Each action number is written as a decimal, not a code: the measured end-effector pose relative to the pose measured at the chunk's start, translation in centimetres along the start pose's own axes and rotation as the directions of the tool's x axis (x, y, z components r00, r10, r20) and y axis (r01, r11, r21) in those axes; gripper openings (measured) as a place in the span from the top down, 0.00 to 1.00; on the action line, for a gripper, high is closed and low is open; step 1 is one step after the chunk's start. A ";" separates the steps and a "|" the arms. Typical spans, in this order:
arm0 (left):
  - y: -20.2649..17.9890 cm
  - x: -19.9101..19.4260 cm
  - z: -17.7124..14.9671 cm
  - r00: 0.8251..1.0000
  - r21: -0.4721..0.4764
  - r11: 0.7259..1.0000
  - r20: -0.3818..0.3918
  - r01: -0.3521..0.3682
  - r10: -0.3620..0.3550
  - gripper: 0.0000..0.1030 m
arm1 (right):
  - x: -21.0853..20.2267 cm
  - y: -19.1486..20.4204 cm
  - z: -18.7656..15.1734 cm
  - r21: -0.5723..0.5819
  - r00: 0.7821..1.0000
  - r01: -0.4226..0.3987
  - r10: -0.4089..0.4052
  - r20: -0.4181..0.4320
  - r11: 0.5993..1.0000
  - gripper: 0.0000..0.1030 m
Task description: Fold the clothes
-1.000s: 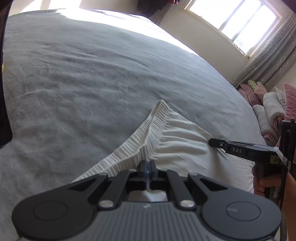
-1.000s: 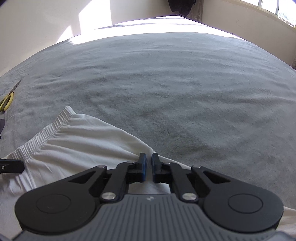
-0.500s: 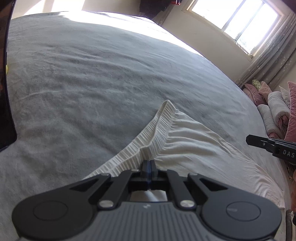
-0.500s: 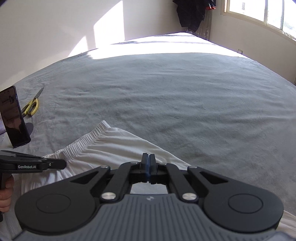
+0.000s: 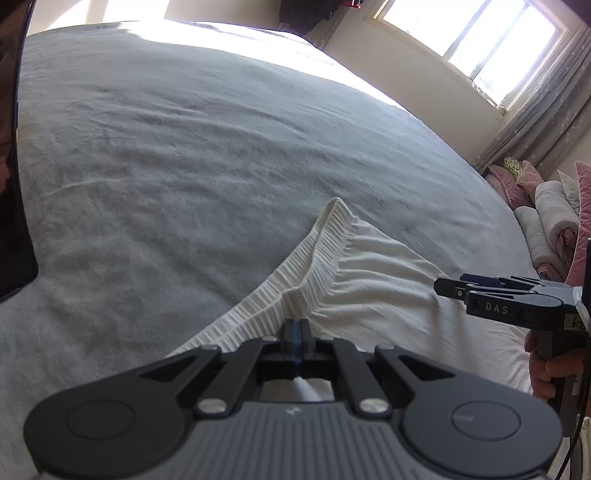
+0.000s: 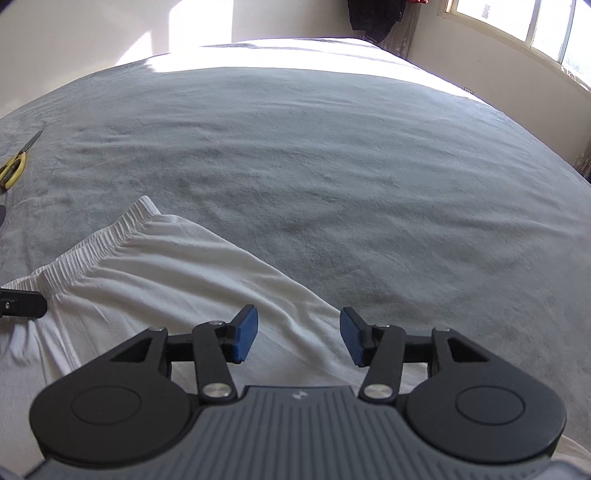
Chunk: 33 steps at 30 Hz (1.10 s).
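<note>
Item 1: white garment (image 6: 177, 280), with a ribbed elastic waistband (image 5: 295, 269). It lies spread on the near part of the grey bed cover (image 5: 184, 166), waistband running away from me on the left, the body of the cloth falling in soft folds toward the right.

Item 2: my left claw (image 5: 297, 334). Clenched, jaws pressed together on the waistband of the white garment; a sliver of white cloth shows pinched through behind the pads. It points down at a slant onto the bed.

Item 3: my right claw (image 6: 297, 341). Jaws opening, blue pads (image 6: 245, 334) standing apart; white cloth lies beneath the gap, but neither pad presses on it. In the left view the same claw comes in from the right edge, over the garment, with my hand (image 5: 554, 365) around its handle.

Item 4: grey bed cover, lightly rumpled, filling most of both views; strong sunlight on its far end.

Item 5: scissors (image 6: 16, 162), yellow handles, on the cover at the far left, well apart from the garment.

Item 6: window (image 5: 476, 44) with curtain (image 5: 546, 114), upper right.

Item 7: rolled bedding and pink cushions (image 5: 546, 218), stacked beside the bed on the right.

Item 8: dark clothing (image 6: 376, 14) hanging at the far wall.
</note>
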<state>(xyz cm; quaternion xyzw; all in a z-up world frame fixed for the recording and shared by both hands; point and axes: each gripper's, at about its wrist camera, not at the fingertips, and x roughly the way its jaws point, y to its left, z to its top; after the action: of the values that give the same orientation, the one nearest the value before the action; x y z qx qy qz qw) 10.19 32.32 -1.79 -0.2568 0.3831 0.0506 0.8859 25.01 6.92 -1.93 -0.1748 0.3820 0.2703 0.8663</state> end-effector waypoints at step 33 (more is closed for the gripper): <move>-0.2 0.3 -0.1 0.999 0.036 0.999 0.019 -0.028 0.027 0.98 | -10.8 2.9 1.0 -0.052 0.998 -0.057 0.059 0.031 0.997 0.89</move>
<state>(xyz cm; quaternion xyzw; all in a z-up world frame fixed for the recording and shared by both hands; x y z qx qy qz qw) 10.43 32.04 -1.96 -0.2349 0.3790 0.0581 0.8932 17.72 6.10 6.60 -0.1815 0.3657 0.3079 0.8594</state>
